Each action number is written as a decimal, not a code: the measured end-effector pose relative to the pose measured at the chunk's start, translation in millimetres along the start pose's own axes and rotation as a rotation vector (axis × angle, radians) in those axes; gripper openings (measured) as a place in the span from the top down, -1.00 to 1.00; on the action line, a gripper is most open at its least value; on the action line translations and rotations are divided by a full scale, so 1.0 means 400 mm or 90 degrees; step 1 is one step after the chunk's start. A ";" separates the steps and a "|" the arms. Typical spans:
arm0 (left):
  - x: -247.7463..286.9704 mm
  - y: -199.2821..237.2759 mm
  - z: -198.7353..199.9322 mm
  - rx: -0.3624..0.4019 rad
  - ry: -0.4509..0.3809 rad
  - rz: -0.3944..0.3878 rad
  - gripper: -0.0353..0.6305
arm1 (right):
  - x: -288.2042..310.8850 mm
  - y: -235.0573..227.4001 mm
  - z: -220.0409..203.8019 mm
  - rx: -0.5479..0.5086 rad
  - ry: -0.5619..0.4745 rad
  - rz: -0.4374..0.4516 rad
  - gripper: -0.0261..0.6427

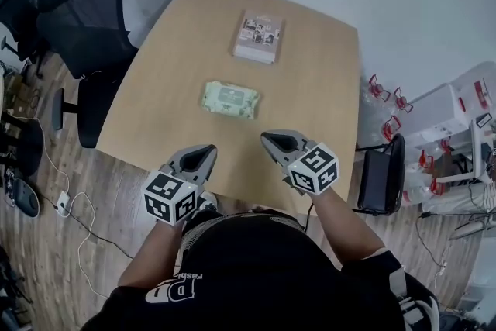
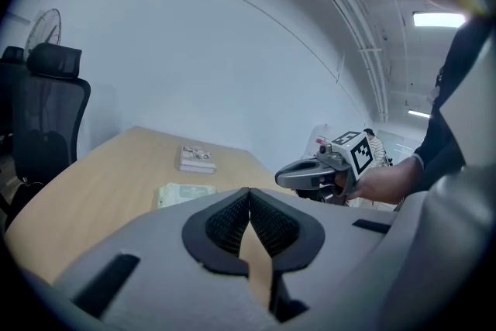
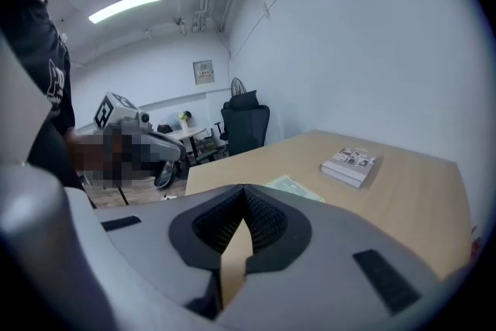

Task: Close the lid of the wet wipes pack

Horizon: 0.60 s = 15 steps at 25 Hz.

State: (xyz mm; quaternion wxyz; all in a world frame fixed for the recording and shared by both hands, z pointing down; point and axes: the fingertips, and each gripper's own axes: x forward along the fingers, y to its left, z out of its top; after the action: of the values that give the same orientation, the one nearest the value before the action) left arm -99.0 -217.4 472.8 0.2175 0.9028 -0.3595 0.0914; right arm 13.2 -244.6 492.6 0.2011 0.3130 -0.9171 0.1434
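Observation:
The pale green wet wipes pack [image 1: 230, 99] lies flat in the middle of the wooden table [image 1: 155, 105], its lid down as far as I can see; it also shows as the pack [image 2: 184, 193] and the pack [image 3: 294, 187]. My left gripper [image 1: 204, 153] and right gripper [image 1: 270, 139] hover over the table's near edge, well short of the pack, both shut with nothing between the jaws. In the left gripper view the right gripper [image 2: 288, 176] shows at the right, held in a hand.
A book [image 1: 259, 36] lies beyond the pack at the table's far side. A black office chair [image 1: 85, 35] stands to the left of the table. Plastic boxes and red clips [image 1: 434, 120] sit on the floor to the right, beside a black bag [image 1: 381, 174].

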 end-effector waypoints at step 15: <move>0.068 -0.316 -0.015 -0.010 -0.056 0.092 0.84 | -0.312 0.003 -0.047 0.032 -0.104 0.094 0.91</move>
State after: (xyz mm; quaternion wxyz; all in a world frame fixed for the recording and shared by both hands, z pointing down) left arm 7.8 -149.5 445.6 0.2014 0.8760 -0.4334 0.0646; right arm 107.8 -171.9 452.0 0.1067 0.2602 -0.9471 0.1544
